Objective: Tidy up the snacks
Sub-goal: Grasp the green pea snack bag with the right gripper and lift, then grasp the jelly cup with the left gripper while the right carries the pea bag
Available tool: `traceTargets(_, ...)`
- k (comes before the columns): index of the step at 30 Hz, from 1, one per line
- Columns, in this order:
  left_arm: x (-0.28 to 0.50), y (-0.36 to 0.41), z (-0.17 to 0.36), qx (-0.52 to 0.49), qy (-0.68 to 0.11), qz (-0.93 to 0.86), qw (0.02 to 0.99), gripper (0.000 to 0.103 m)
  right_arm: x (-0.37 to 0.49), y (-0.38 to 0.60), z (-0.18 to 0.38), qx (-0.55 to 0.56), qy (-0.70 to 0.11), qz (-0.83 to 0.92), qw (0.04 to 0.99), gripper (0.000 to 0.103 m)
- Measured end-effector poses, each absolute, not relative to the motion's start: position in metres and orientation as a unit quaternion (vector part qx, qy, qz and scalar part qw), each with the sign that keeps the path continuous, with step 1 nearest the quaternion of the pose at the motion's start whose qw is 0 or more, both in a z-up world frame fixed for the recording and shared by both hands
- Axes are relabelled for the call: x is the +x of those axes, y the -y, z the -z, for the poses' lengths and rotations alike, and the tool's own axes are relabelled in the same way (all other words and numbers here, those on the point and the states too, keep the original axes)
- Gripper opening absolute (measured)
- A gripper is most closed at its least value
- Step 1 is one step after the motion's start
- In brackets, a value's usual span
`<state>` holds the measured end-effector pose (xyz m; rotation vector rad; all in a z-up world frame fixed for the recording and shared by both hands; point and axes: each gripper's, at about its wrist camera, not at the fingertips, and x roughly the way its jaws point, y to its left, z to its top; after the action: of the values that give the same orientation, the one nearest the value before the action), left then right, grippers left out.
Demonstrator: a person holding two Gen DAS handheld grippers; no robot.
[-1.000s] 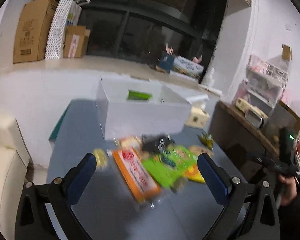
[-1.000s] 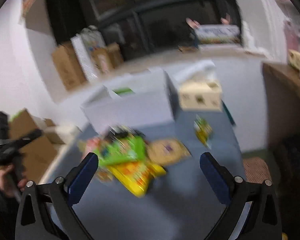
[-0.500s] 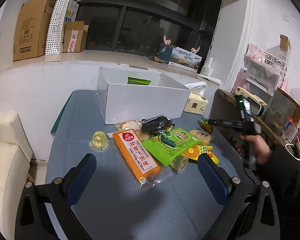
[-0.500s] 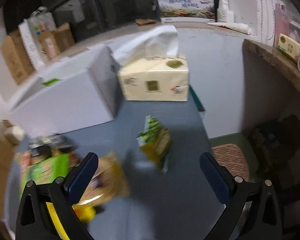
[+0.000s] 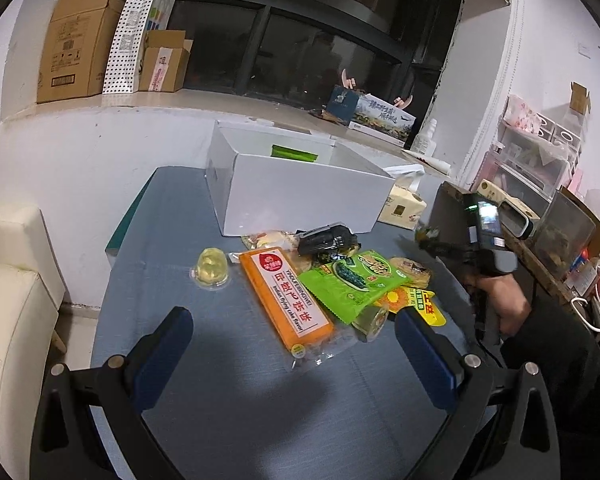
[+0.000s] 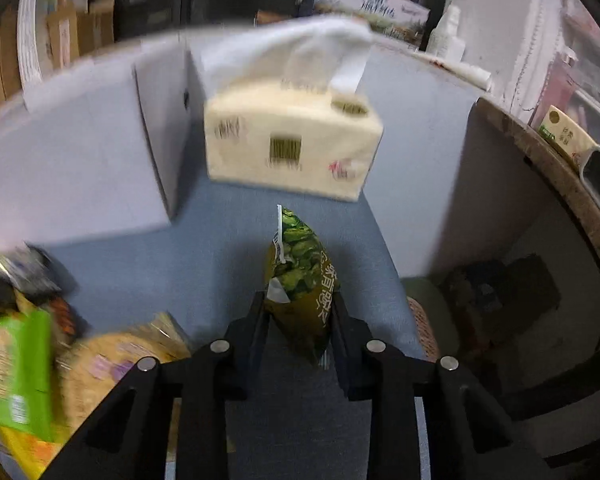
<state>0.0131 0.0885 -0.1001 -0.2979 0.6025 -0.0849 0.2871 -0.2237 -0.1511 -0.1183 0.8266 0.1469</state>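
As right gripper had just closed on green snack bag | left gripper gaped empty | lift clear, carry level to white box

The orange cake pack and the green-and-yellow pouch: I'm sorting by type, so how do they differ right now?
The orange cake pack is long, flat and rectangular; the green-and-yellow pouch is short and puffy. The orange cake pack lies untouched in the snack pile; the pouch is pinched on edge in the right gripper, whose jaws have just closed on it. Both are sealed snacks.
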Motion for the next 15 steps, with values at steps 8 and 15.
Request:
traceTargets(8, 0.045, -0.106, 0.113, -0.115, -0.321, 0.012, 0.94, 0.103, 0.22, 0.241, 0.101, 0.118, -0.362, -0.277, 0.882, 0.024)
traceTargets(15, 0.104, -0.128, 0.136, -0.103, -0.364, 0.01, 0.926, 0.102, 0.146, 0.225, 0.063, 0.118, -0.315, -0.344, 0.876, 0.024)
